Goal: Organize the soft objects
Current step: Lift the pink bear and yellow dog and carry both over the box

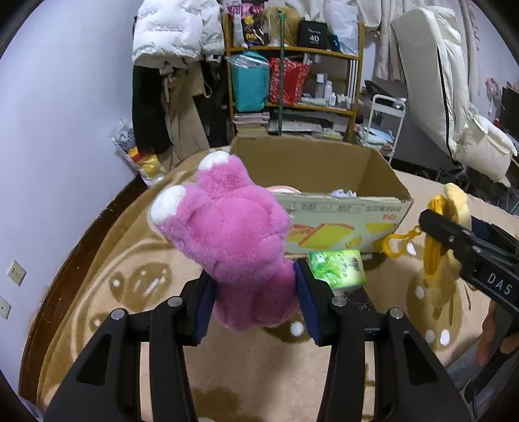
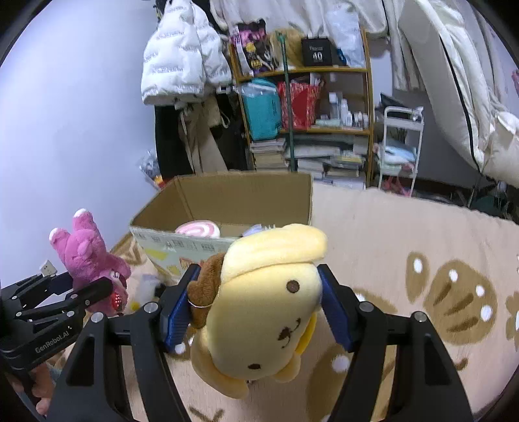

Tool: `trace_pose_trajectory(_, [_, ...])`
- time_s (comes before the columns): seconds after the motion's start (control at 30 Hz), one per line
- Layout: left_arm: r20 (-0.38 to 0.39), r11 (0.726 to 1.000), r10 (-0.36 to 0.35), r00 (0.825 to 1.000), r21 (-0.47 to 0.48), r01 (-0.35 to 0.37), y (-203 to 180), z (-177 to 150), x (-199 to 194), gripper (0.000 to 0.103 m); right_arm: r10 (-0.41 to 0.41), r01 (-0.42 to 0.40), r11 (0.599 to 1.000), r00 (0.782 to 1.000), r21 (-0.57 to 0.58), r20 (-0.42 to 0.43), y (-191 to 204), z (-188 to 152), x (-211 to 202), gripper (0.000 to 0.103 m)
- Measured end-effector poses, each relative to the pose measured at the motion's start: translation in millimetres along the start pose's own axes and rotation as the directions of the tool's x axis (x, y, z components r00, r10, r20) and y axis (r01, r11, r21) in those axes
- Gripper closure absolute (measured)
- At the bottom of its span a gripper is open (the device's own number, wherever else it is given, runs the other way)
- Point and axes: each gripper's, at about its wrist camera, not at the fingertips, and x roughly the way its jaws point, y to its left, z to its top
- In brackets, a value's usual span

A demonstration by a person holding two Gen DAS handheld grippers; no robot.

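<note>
Left gripper [image 1: 254,302] clamping pink plush [image 1: 227,237], right gripper [image 2: 256,308] clamping yellow plush [image 2: 266,308], both short of cardboard box [image 1: 382,181] rim

This is a lived-in room of a home, most likely a bedroom used also for storage. At twelve o'clock stands a wooden shelf [image 1: 293,81] crowded with bags, books and small bottles. At eleven o'clock a white puffer jacket [image 1: 168,31] hangs over darker coats. At two o'clock a white mattress [image 1: 431,81] leans upright, with bedding beside it. A tan patterned carpet [image 2: 421,253] covers the floor, and an open cardboard box [image 1: 324,181] sits on it.
</note>
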Motion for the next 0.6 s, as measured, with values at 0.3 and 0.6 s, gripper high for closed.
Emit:
trace_pose_trajectory(0.3, [0.123,0.999,0.035,0.992,0.006,-0.036,7,17,-21,0.058,-0.006,0.006,1.0,0.996,-0.006,0.089,1,18,-6,0.029])
trace_pose_trajectory(0.6, [0.196,0.998,0.038,0.98,0.038,-0.047,5,37,-22,0.057,0.002,0.0,1.0,0.991,-0.016,0.134,1,36,2,0.029])
